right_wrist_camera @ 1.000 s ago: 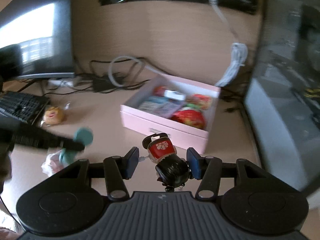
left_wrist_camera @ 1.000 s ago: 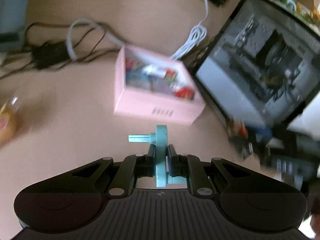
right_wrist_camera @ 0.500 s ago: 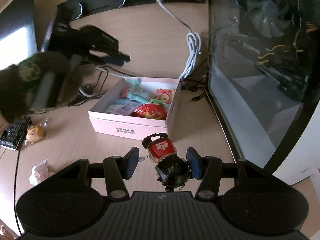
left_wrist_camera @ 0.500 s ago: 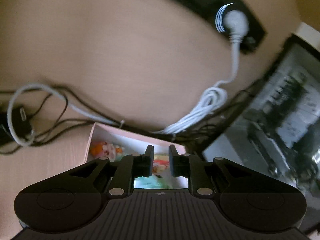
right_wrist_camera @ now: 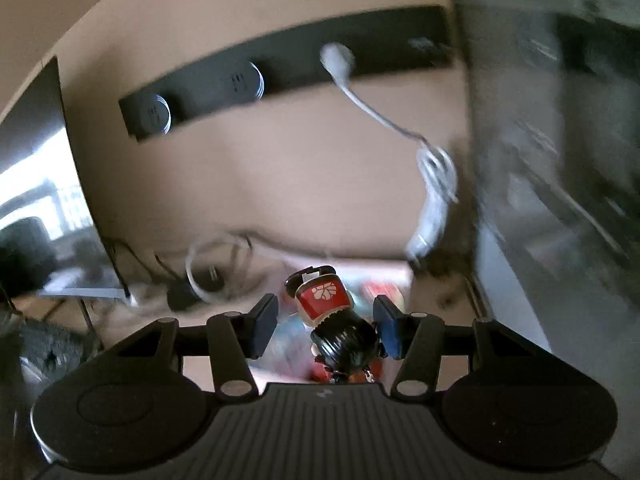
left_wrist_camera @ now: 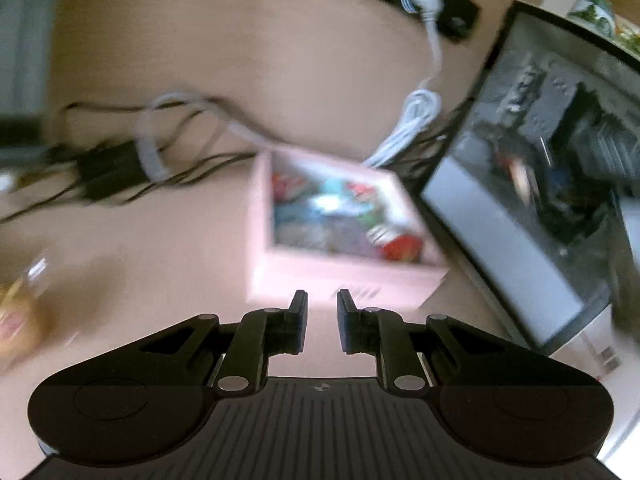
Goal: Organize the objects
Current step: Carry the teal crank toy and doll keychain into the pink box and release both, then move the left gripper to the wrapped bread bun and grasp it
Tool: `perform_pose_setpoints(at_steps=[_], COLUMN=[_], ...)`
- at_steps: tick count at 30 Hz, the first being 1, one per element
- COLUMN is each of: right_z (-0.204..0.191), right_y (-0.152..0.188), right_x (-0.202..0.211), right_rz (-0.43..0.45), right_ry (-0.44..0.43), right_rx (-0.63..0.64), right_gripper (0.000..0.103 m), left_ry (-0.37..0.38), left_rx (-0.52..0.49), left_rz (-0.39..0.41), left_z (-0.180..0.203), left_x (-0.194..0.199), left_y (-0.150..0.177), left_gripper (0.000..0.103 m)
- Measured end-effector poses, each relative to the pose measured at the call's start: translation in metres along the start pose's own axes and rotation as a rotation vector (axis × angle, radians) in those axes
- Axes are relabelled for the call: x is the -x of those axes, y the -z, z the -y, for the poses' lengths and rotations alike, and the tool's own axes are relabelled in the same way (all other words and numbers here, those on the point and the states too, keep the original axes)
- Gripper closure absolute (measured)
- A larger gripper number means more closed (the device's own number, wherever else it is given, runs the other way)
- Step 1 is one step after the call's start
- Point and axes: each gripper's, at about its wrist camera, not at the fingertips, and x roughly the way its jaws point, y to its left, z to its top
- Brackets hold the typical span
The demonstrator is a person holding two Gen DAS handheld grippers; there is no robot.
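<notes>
A pink box [left_wrist_camera: 344, 276] holding several colourful toys and packets sits on the desk, blurred, just beyond my left gripper [left_wrist_camera: 322, 312], which is open and empty. My right gripper [right_wrist_camera: 326, 320] holds a small doll [right_wrist_camera: 336, 328] with black hair and a red body; the doll rests against the right pad and a gap shows on the left. The right gripper hangs right over the box [right_wrist_camera: 400, 280], whose contents show blurred under the doll.
A glass-sided computer case [left_wrist_camera: 540, 184] stands right of the box. Black cables and an adapter [left_wrist_camera: 112, 168] lie to the left, a wrapped snack [left_wrist_camera: 20, 312] at far left. A black socket strip [right_wrist_camera: 280, 80] with a white plug and cord is on the wall. A monitor [right_wrist_camera: 36, 184] stands at left.
My left gripper, shut on a teal toy a second ago, has let it go in the box and pulled back. My right gripper has moved forward over the box with the doll.
</notes>
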Motion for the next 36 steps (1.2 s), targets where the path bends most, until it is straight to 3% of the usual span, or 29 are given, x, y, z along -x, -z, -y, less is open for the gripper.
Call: perform_pose_setpoints(at_steps=[4,5,6,8,10,12,16,20,23,25,31,35,36], right_z=[-0.018,-0.023,-0.027,-0.032,-0.031,-0.029,-0.03,-0.035,-0.047,-0.057,-0.095,-0.104,-0.104], right_y=[-0.044,-0.05,-0.054,-0.055,-0.048,-0.035,-0.005,0.035,0.067,0.089,0.132,0.15,0.152], right_x=[-0.06,-0.076,-0.094,-0.114,-0.116,-0.107,-0.09,-0.076,-0.063,-0.056,-0.039,-0.026,-0.025], right_rz=[0.002,-0.007,-0.023,-0.043,-0.061,-0.07,-0.102,-0.154,-0.212,-0.251,-0.3,-0.324,-0.329], right_ry=[-0.087,-0.088,-0.058,-0.003,-0.008,-0.011,0.018,0.03,0.017,-0.002,-0.017,-0.007,-0.001], right_rx=[-0.022,-0.017,-0.013,-0.027,-0.062,-0.077,-0.031,0.022,0.057,0.072,0.197,0.253,0.255], right_gripper=[0.05,0.046,0.04,0.039,0.039,0.031,0.031,0.027,0.023,0.016,0.01,0.007,0.007], left_ry=[-0.075,-0.107,-0.135,-0.159,-0.179,-0.188,-0.184,-0.244,-0.299,-0.299,-0.393,-0.336,-0.328], left_rx=[0.094,0.118,0.152,0.21,0.241,0.272,0.282,0.173,0.025,-0.081,-0.458,-0.555,-0.573], left_rz=[0.009,0.018,0.026,0.038,0.057,0.059,0.02,0.006,0.036,0.034,-0.135,-0.286,-0.285], left_z=[-0.026,-0.034,-0.043,-0.06,-0.073,-0.085,-0.099,-0.099,-0.101,-0.11,-0.135,-0.15,-0.153], left_x=[0.031,0.039,0.048,0.065,0.08,0.091,0.097,0.092,0.091,0.084,0.036,0.007,0.003], left_y=[0.031,0.037,0.044,0.054,0.063,0.07,0.079,0.074,0.054,0.036,-0.006,-0.015,-0.016], left_gripper=[0.086,0.086,0.086,0.086,0.086,0.086,0.086,0.086,0.086,0.085,0.083,0.08,0.079])
